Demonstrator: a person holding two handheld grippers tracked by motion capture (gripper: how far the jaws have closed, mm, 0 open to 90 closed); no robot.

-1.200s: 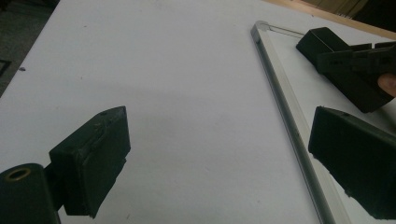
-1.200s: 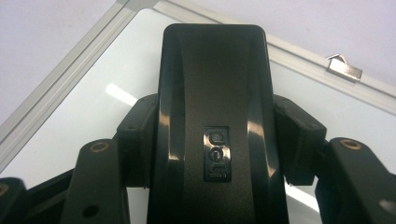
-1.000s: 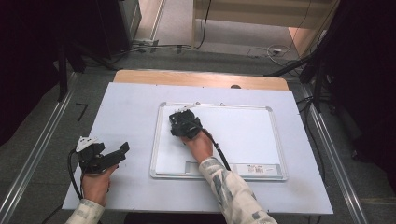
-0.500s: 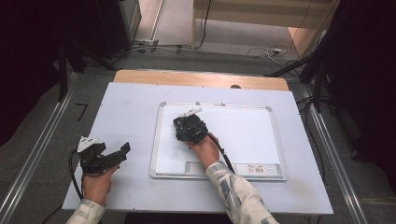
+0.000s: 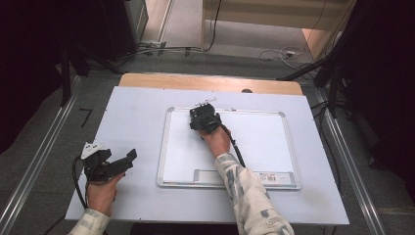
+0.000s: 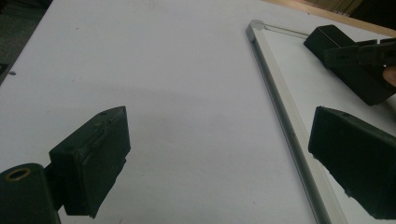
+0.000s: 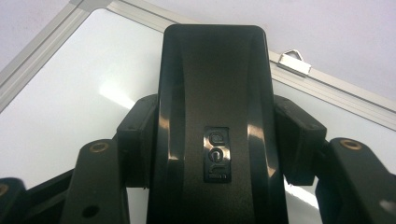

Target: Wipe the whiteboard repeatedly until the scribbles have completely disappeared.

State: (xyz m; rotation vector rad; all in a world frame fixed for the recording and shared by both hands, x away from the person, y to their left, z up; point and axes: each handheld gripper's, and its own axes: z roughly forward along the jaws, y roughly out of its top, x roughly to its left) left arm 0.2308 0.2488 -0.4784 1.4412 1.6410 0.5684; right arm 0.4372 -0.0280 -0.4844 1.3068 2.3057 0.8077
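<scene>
Two jaws of our right gripper [image 7: 215, 154] are clamping a black eraser [image 7: 212, 93], pressing it onto the whiteboard [image 7: 70, 102]; our left gripper [image 6: 219, 158] is hovering wide open, empty, beside its frame.

Right gripper [image 5: 202, 119] fingers clamped, left gripper [image 5: 128, 159] fingers spread wide

Between my right jaws sits a glossy black plastic eraser [image 7: 215, 126], smooth, with an embossed logo. Under it the whiteboard [image 7: 70, 102] shines white, framed in brushed silver metal. Beyond the whiteboard, the table [image 5: 137, 112] looks matt, with bare wood behind.
</scene>
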